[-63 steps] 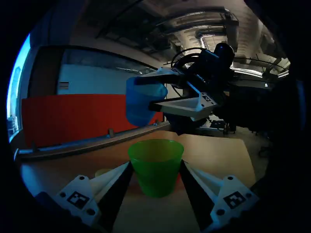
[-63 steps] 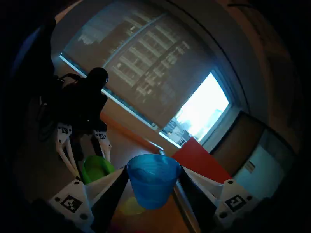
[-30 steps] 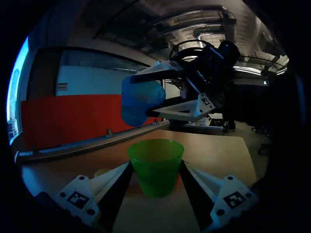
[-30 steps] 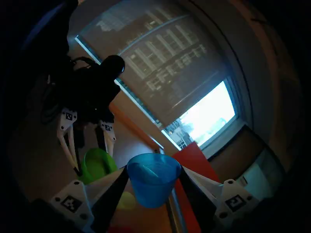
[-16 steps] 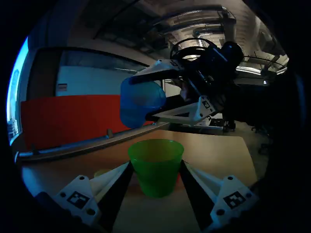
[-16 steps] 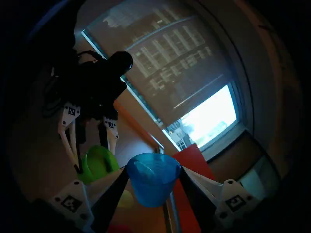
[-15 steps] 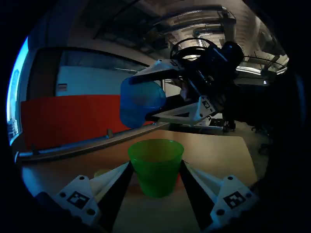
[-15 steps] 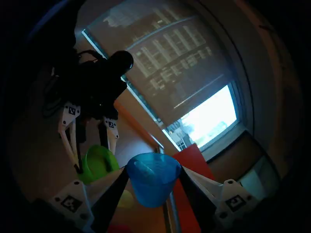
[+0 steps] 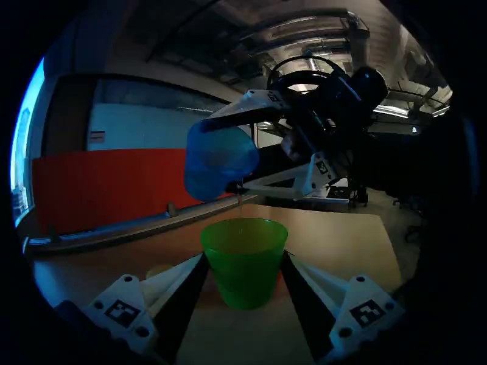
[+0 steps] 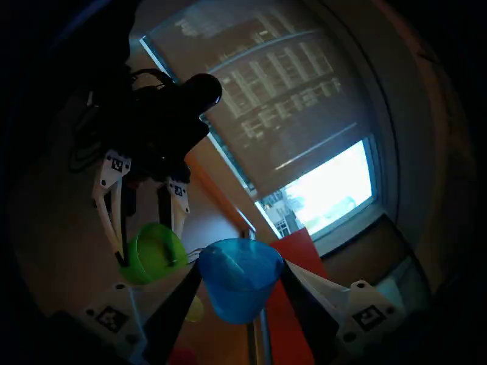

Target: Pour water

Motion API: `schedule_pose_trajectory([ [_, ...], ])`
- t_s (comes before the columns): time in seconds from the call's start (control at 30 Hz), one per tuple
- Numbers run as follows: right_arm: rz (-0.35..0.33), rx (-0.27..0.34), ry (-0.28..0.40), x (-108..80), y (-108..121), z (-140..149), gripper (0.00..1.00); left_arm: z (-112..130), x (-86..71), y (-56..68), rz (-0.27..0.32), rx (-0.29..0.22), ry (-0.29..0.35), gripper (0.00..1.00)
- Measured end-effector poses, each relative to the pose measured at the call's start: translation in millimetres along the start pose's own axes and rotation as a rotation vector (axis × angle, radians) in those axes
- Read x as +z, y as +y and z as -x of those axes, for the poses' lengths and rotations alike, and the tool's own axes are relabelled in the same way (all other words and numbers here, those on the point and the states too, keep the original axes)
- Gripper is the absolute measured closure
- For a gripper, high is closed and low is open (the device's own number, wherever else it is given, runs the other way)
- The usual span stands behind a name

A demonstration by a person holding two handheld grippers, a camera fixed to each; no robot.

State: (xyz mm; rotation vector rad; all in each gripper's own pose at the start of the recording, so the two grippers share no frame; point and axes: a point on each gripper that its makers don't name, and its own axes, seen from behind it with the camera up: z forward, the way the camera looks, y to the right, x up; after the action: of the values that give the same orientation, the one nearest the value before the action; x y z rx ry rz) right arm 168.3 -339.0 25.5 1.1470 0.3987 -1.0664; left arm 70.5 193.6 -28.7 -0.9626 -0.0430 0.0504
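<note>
Two cups: tilted blue cup (image 9: 214, 163), upper centre, gripped by right gripper (image 10: 240, 275), trickles water (image 9: 239, 204) into upright green cup (image 9: 245, 267) below, gripped by left gripper (image 9: 245, 258); red panel (image 9: 109, 182) behind.

A translucent green plastic cup (image 9: 245, 267) and a translucent blue plastic cup (image 9: 216, 161) are seen. The left gripper (image 9: 245, 260) is finished in white and marked with black-and-white square tags (image 9: 122, 313). A red wall panel (image 9: 109, 182) is shown behind a tan wooden tabletop (image 9: 341, 237).

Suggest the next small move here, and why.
Probably tip the blue cup slightly further with the right claw, lip over the green cup: just a thin trickle falls into it, and the left claw grips it upright on the table.
</note>
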Motion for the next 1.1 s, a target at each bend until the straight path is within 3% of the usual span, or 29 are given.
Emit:
schedule_pose_trajectory([
  [1.1,0.009,-0.052,-0.009,0.0,4.2,-1.0,0.08,-0.8,1.0,0.7,0.001,0.004,0.001,0.18],
])
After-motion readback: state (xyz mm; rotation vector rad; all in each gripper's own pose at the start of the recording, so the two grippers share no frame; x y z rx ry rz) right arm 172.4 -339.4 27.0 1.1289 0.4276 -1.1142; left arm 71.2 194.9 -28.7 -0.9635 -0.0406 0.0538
